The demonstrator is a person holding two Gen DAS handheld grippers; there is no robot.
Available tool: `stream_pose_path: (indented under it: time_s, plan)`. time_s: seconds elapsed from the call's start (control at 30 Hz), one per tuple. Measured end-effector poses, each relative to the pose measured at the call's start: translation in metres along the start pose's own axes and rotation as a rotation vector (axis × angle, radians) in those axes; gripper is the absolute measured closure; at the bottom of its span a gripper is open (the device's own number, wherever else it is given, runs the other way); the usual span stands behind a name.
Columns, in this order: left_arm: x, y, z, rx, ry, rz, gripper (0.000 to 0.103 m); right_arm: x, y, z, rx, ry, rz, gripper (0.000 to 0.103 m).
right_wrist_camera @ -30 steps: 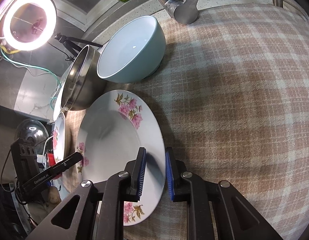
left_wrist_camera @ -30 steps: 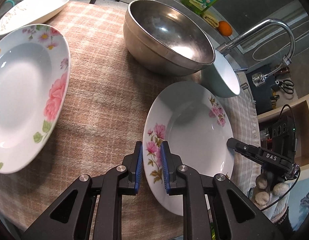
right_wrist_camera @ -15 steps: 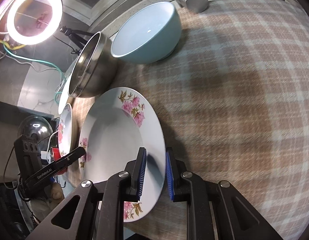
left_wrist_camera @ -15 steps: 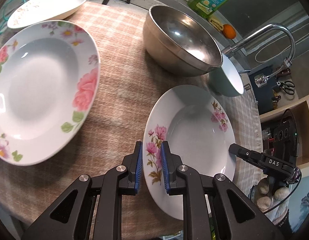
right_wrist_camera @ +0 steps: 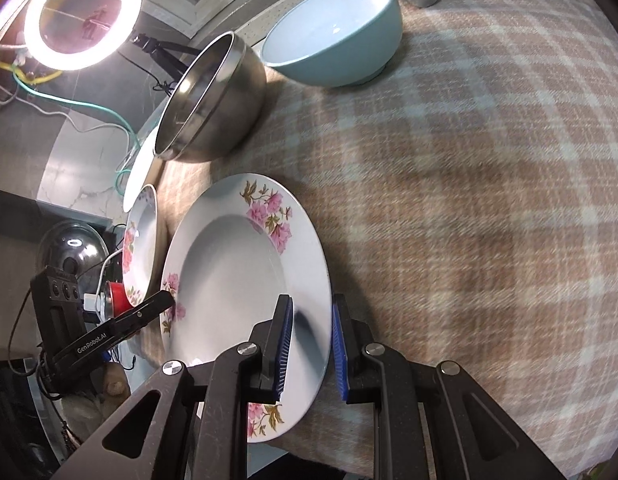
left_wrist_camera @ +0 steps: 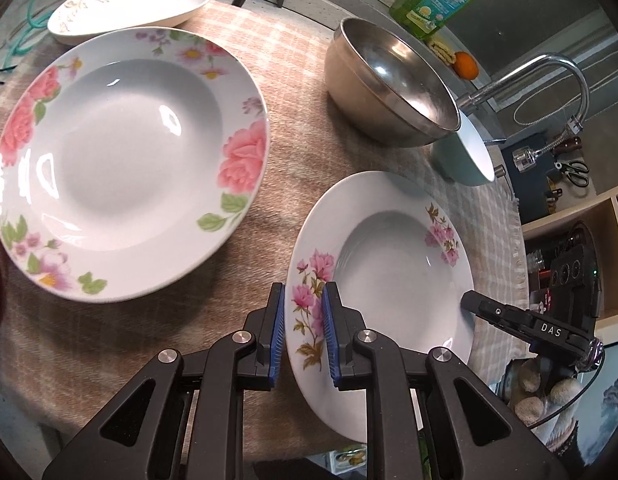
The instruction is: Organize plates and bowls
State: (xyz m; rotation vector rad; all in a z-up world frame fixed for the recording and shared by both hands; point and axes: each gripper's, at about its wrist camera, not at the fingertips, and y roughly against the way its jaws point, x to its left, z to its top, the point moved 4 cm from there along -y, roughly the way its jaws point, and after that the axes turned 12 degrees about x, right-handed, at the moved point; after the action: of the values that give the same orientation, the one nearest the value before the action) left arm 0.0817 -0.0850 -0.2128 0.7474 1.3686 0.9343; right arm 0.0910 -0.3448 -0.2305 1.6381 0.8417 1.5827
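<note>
Both grippers clamp the small pink-flowered soup plate [left_wrist_camera: 389,264] by opposite rims: left gripper [left_wrist_camera: 303,336] pinches the flowered left rim, right gripper [right_wrist_camera: 311,350] pinches the plain right rim, plate tilted and raised off the plaid tablecloth [right_wrist_camera: 469,200] near its front edge. Big rose-patterned soup plate [left_wrist_camera: 117,160] lies just left of it, well clear; steel mixing bowl [left_wrist_camera: 393,88] and light blue bowl [right_wrist_camera: 337,36] sit toward the far edge, white oval dish [left_wrist_camera: 129,2] at the far left corner
</note>
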Motion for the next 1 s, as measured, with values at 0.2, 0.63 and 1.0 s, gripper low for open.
stream_pose_path:
  time_s: [0.2, 0.63, 1.0]
  plan:
    - [0.006, 0.004, -0.001, 0.0, -0.009, 0.007, 0.087, 0.008, -0.008, -0.008, 0.002, -0.005, -0.002, 0.086]
    - [0.01, 0.004, 0.0, 0.006, -0.031, 0.009, 0.086, 0.01, -0.012, -0.011, 0.0, -0.016, -0.017, 0.086]
    - [0.008, 0.004, 0.0, 0.005, -0.044, 0.018, 0.086, 0.011, -0.013, -0.011, 0.005, -0.013, -0.032, 0.086]
